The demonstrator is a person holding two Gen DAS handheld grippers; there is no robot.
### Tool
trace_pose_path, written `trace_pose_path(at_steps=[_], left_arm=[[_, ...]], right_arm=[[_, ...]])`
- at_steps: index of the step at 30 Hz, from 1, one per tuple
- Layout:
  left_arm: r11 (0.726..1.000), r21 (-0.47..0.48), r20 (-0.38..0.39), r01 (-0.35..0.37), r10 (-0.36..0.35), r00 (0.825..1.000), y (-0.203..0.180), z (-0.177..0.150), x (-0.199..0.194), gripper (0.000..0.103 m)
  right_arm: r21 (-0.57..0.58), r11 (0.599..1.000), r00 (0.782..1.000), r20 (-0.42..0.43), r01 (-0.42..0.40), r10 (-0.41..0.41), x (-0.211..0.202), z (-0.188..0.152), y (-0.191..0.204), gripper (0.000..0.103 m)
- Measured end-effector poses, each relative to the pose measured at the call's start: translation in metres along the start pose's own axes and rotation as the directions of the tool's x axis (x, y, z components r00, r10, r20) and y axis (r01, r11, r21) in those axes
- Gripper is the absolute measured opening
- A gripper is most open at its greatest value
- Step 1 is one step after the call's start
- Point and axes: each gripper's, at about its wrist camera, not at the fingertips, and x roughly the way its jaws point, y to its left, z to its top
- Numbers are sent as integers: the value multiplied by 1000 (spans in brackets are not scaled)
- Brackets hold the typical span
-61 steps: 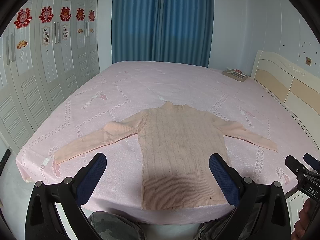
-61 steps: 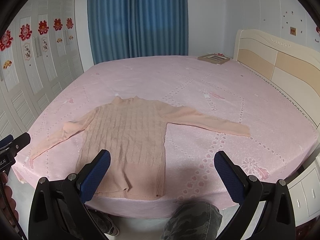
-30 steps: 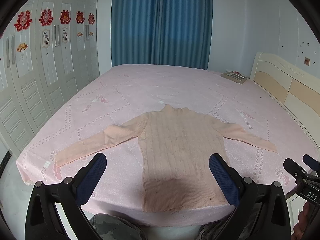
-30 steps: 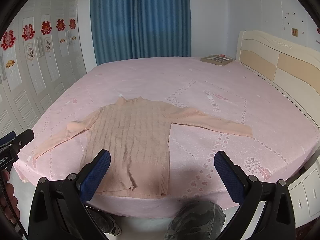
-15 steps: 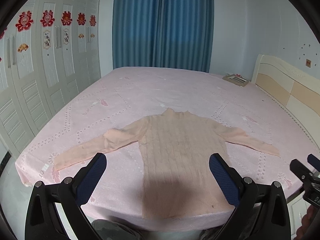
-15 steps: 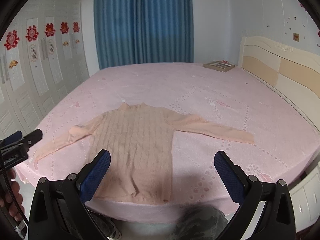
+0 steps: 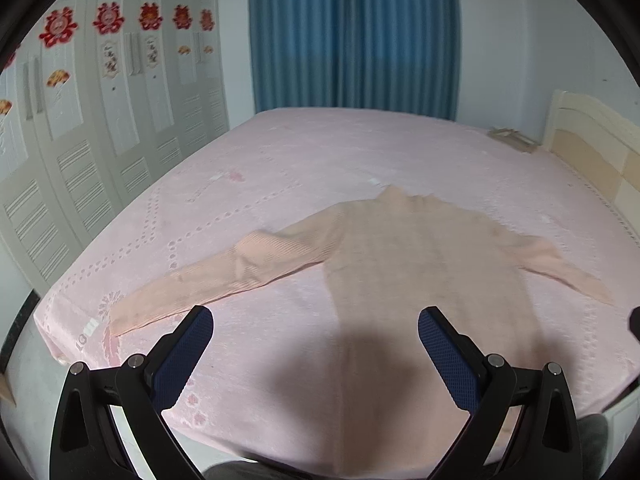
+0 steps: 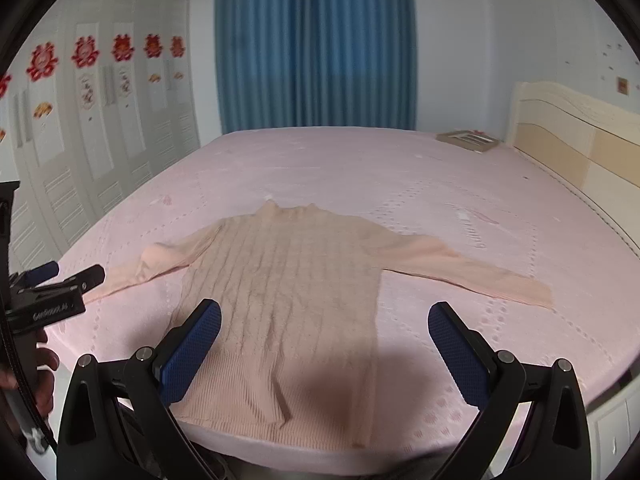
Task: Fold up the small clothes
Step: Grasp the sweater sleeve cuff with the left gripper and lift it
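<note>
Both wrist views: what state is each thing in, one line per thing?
Peach sweater: unfolded, flat on the bed, both sleeves spread outward.
Left hand-held gripper: open, empty, above the bed edge.
Right hand-held gripper: open, empty, above the sweater hem.
Blue curtains: drawn shut.
Wardrobe doors: closed.

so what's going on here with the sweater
A person holds a gripper in each hand over a bed. A pink sweater lies flat on it, both sleeves spread out, nothing folded yet. The left gripper and right gripper are both open and empty, above the hem end.
</note>
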Motion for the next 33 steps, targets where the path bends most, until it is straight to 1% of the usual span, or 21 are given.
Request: trace_pose_path(at_steps=[3,4,7,9,11,12,13,14,16,17,19,21,23,24,27,28,29,30,31,32,33], left_arm=[[999,-32,-44,-38,37,998,18,-6,30,103],[998,-41,-56,-49,46,997,24,-7,38,103],[992,-96,-122,-86,74,990,53,-14,70,103],[980,-164,-169,-110,82,982,82,-20,93,103],[960,-252,-203,-118,67,977,114,-26,113,101],[947,-292,-214,-134,72,974,129,-29,120,99],[936,-319,-222,-147,77,972,139,-30,126,96],[918,-361,-231,-167,86,969,157,-34,134,93],[894,-406,-249,-190,92,964,177,-40,145,90],[876,-438,-262,-201,89,961,192,-44,153,86],[853,-477,-270,-211,86,959,209,-50,161,81],[822,-524,-265,-222,91,960,230,-58,168,80],[811,-544,-232,-215,100,968,243,-61,170,79],[804,-548,-224,-230,124,967,249,-61,171,79],[800,-536,-247,-270,158,956,258,-58,182,78],[801,-525,-255,-289,176,951,259,-57,185,71],[802,-505,-266,-319,207,942,257,-53,190,63],[808,-479,-267,-343,239,934,256,-51,194,61],[816,-461,-259,-349,252,932,253,-49,190,54],[821,-447,-256,-354,262,931,254,-47,194,40],[837,-409,-253,-363,278,927,252,-42,197,31]], right_arm=[[-23,1000,1000,-16,-2,1,27,-4,7,102],[-26,1000,1000,-28,-6,5,35,-5,8,102],[-20,999,997,-78,-32,30,66,-7,9,102],[-8,999,992,-114,-50,48,86,-9,8,102],[1,998,987,-144,-69,69,101,-11,7,102],[6,997,985,-155,-80,79,110,-12,6,101],[9,997,984,-158,-82,83,115,-13,7,101],[10,996,984,-160,-84,84,121,-14,6,100],[6,997,983,-166,-76,76,133,-14,6,100],[2,998,983,-173,-67,67,140,-15,6,100],[-17,999,980,-192,-47,43,152,-14,9,100],[-33,999,979,-201,-35,27,161,-13,11,100],[-47,999,979,-205,-25,15,167,-11,14,100],[-52,998,978,-207,-21,10,171,-10,15,100],[-37,999,978,-209,-21,13,180,-4,15,100],[-23,999,978,-209,-31,25,185,-1,15,100],[-15,999,977,-210,-38,34,186,1,15,100],[-9,999,977,-211,-48,45,190,4,14,100],[-12,999,976,-211,-51,47,195,8,14,100],[-20,999,977,-209,-46,41,198,11,15,100],[-29,999,978,-207,-40,33,201,13,14,100]])
